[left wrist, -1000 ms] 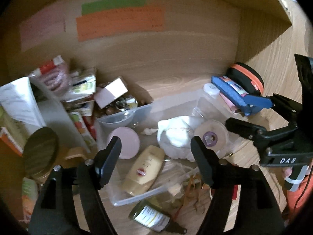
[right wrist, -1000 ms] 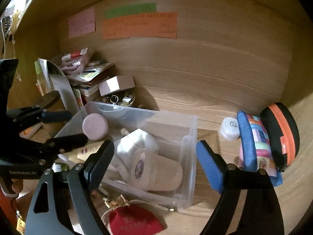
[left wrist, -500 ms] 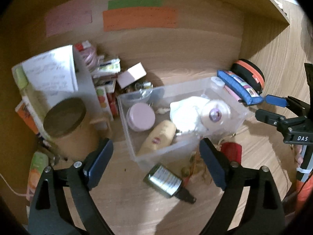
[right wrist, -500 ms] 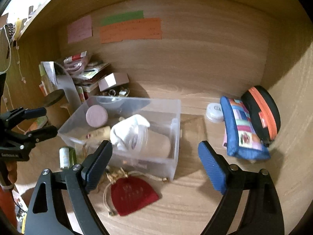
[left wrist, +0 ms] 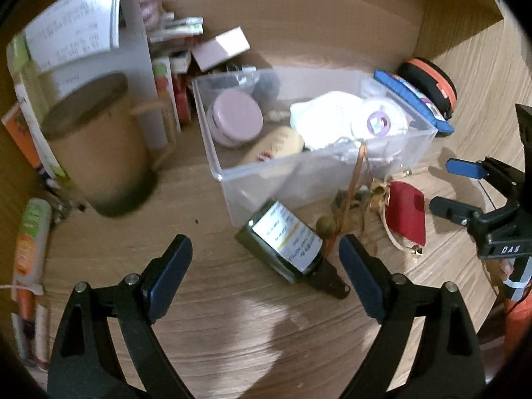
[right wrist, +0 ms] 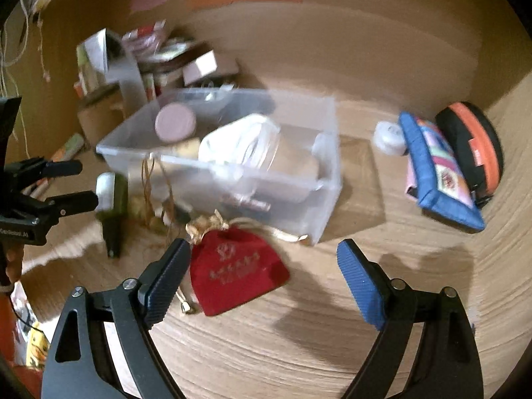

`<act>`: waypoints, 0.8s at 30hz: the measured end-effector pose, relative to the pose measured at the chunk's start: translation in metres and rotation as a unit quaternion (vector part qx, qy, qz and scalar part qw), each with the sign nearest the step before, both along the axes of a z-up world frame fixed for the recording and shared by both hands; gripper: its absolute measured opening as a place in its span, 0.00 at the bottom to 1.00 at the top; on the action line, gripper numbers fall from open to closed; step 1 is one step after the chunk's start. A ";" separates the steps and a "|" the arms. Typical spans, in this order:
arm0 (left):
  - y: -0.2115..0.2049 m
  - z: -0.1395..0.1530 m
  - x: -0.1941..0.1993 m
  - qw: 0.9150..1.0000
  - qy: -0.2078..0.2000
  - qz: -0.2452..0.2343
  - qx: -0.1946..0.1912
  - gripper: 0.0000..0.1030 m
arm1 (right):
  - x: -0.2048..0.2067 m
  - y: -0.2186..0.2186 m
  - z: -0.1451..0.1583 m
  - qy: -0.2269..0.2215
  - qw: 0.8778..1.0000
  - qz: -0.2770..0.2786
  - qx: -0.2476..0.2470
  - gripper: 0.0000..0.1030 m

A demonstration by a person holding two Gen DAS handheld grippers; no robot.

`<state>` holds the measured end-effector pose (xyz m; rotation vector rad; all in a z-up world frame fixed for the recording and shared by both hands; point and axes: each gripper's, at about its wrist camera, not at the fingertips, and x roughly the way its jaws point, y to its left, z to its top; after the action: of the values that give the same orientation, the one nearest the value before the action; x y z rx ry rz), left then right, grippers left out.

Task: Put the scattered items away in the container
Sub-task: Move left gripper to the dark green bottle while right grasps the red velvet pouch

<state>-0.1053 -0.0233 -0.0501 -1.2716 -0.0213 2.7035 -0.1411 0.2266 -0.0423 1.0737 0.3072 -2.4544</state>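
The clear box [left wrist: 332, 179] sits at frame centre, rigid and light. Below it lies the dark bottle [left wrist: 282, 242], hard, probably slippery: grip its body. The red pouch [right wrist: 236, 266] is soft: pinch mid-cloth. Left gripper [left wrist: 266, 279] and right gripper [right wrist: 262, 272] stand wide, empty.

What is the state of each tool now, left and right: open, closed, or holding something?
Left tool: open, holding nothing, above the dark bottle.
Right tool: open, holding nothing, above the red pouch.
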 end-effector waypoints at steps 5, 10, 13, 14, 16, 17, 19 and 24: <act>0.000 -0.009 -0.009 1.000 -0.011 0.003 0.003 0.88 | -0.007 -0.008 -0.016 -0.022 1.000 0.014 0.015 0.86; 0.004 -0.014 -0.013 1.000 -0.012 -0.004 0.002 0.79 | -0.015 -0.017 -0.027 -0.034 0.998 0.031 0.032 0.86; 0.005 -0.018 -0.018 1.000 -0.025 -0.011 0.007 0.73 | -0.018 -0.024 -0.032 -0.037 0.998 0.040 0.040 0.86; 0.004 -0.020 -0.019 1.000 -0.027 -0.011 0.007 0.73 | -0.019 -0.025 -0.032 -0.038 0.998 0.042 0.040 0.86; 0.004 -0.023 -0.021 0.999 -0.030 -0.011 0.006 0.73 | -0.021 -0.028 -0.035 -0.039 0.997 0.045 0.042 0.85; 0.004 -0.024 -0.022 0.999 -0.030 -0.010 0.008 0.73 | -0.021 -0.029 -0.036 -0.040 0.997 0.046 0.043 0.83; 0.002 -0.027 -0.025 0.999 -0.034 -0.007 0.015 0.73 | -0.022 -0.030 -0.038 -0.041 0.997 0.047 0.046 0.83; 0.001 -0.028 -0.025 0.999 -0.032 -0.008 0.017 0.64 | -0.023 -0.032 -0.043 -0.044 0.997 0.051 0.040 0.75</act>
<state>-0.1298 -0.0219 -0.0783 -1.3418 -0.0657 2.6370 -0.1638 0.1950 -0.0855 1.1676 0.4250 -2.3153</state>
